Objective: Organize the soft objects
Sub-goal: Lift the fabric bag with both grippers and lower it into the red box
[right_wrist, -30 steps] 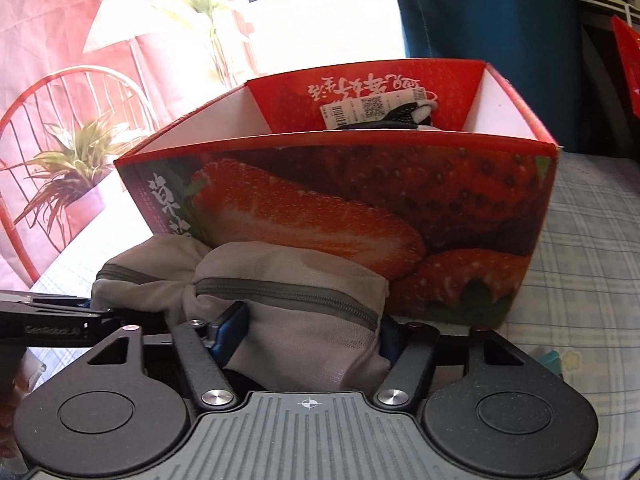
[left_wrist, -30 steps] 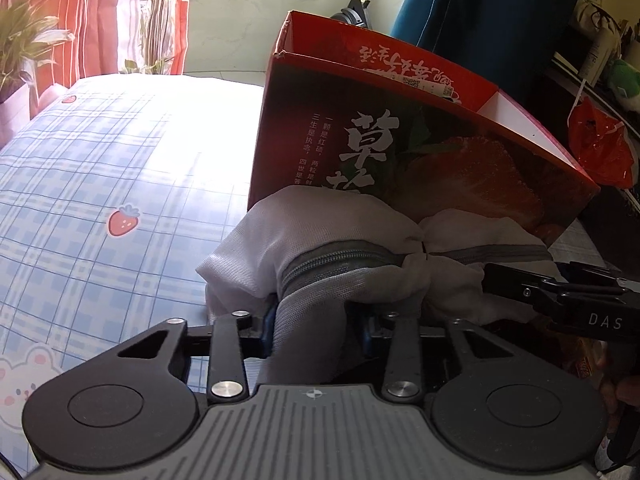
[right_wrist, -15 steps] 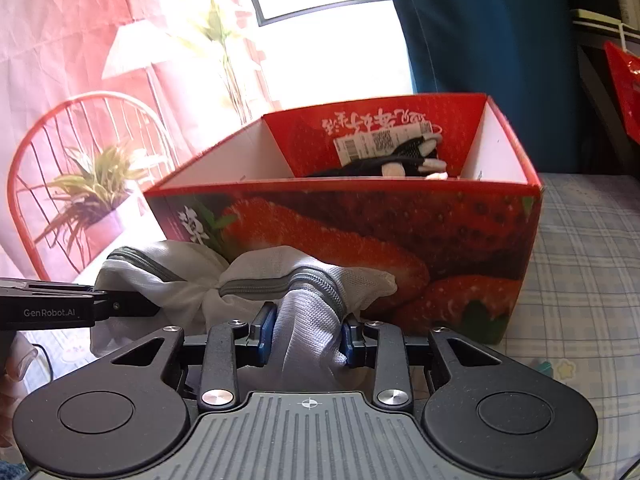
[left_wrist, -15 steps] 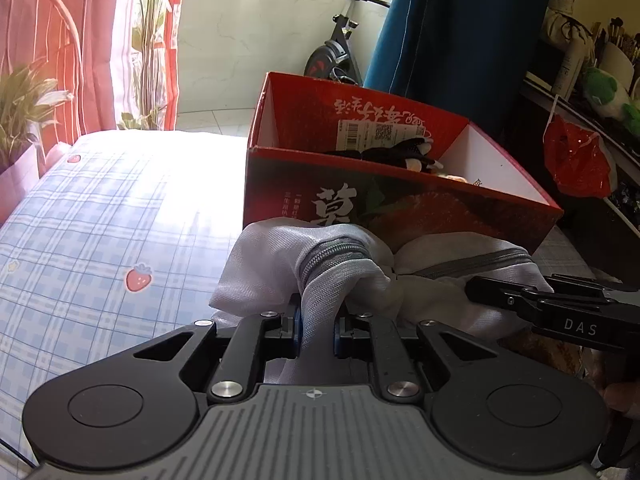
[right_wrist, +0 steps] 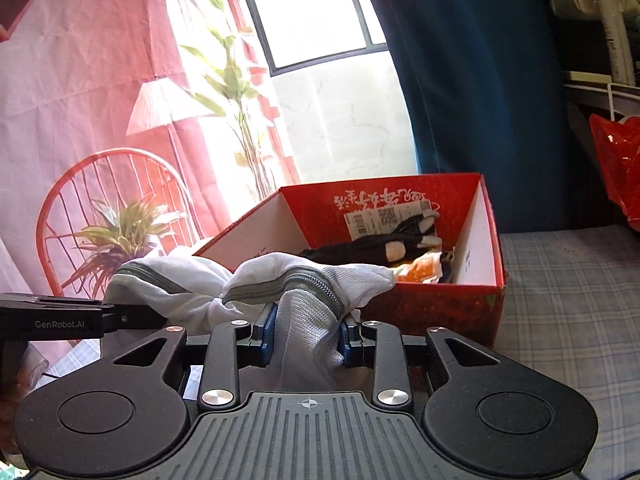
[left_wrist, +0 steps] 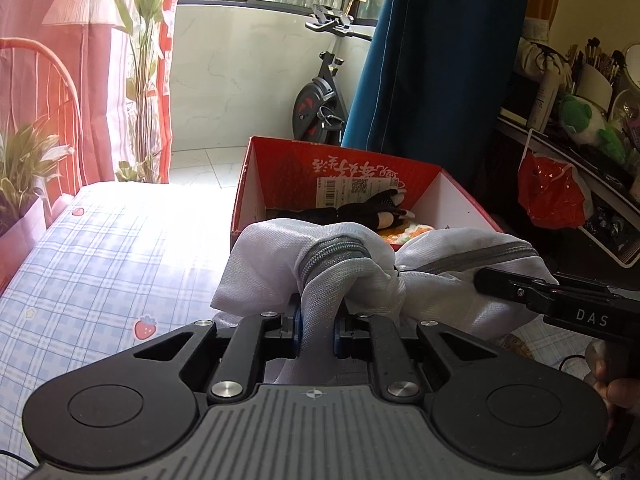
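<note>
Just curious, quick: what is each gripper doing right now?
Left gripper: shut on the white mesh bag.
Right gripper: shut on the same bag.

"DAS" in white letters on the right hand-held gripper [left_wrist: 520,286], seen at right. "GenRobot.AI" on the left hand-held gripper [right_wrist: 132,316], seen at left. Red box [right_wrist: 440,308]: white Chinese characters, inverted, on far inner wall; barcode label [right_wrist: 388,218], illegible.

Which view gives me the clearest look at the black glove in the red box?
Right wrist: the black glove lies almost fully exposed inside the red box. In the left wrist view, the white mesh bag hides its near end.
</note>
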The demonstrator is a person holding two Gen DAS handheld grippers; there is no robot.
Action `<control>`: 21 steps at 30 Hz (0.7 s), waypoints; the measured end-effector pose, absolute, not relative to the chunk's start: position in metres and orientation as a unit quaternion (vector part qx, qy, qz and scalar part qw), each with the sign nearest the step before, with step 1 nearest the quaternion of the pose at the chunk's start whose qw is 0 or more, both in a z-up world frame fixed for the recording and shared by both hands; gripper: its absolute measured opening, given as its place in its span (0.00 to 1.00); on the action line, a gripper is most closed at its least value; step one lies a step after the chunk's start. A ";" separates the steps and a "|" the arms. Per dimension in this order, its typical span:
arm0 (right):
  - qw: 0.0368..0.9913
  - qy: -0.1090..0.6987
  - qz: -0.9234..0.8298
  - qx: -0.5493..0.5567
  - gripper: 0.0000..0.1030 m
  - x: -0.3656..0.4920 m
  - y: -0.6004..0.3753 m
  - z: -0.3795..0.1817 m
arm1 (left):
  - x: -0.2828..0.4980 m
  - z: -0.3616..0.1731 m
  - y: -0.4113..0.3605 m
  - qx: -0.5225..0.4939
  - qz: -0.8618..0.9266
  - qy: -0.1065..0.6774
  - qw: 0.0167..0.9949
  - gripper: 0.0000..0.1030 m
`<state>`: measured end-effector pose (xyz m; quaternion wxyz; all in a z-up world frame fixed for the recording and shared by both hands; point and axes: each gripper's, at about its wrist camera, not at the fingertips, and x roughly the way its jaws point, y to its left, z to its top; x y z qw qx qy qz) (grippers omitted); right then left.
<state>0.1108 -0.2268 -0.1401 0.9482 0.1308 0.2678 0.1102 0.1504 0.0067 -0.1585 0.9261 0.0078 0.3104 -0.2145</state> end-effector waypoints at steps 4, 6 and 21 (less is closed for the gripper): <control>0.950 0.257 0.108 0.139 0.26 0.113 -0.234 -0.128 | 0.160 -0.147 -0.003 0.010 -0.220 0.299 0.928 0.15; 0.952 0.252 0.108 0.137 0.25 0.115 -0.236 -0.121 | 0.164 -0.142 -0.007 0.010 -0.222 0.296 0.929 0.15; 0.960 0.235 0.094 0.117 0.09 0.169 -0.260 -0.084 | 0.208 -0.110 -0.040 0.018 -0.236 0.263 0.935 0.15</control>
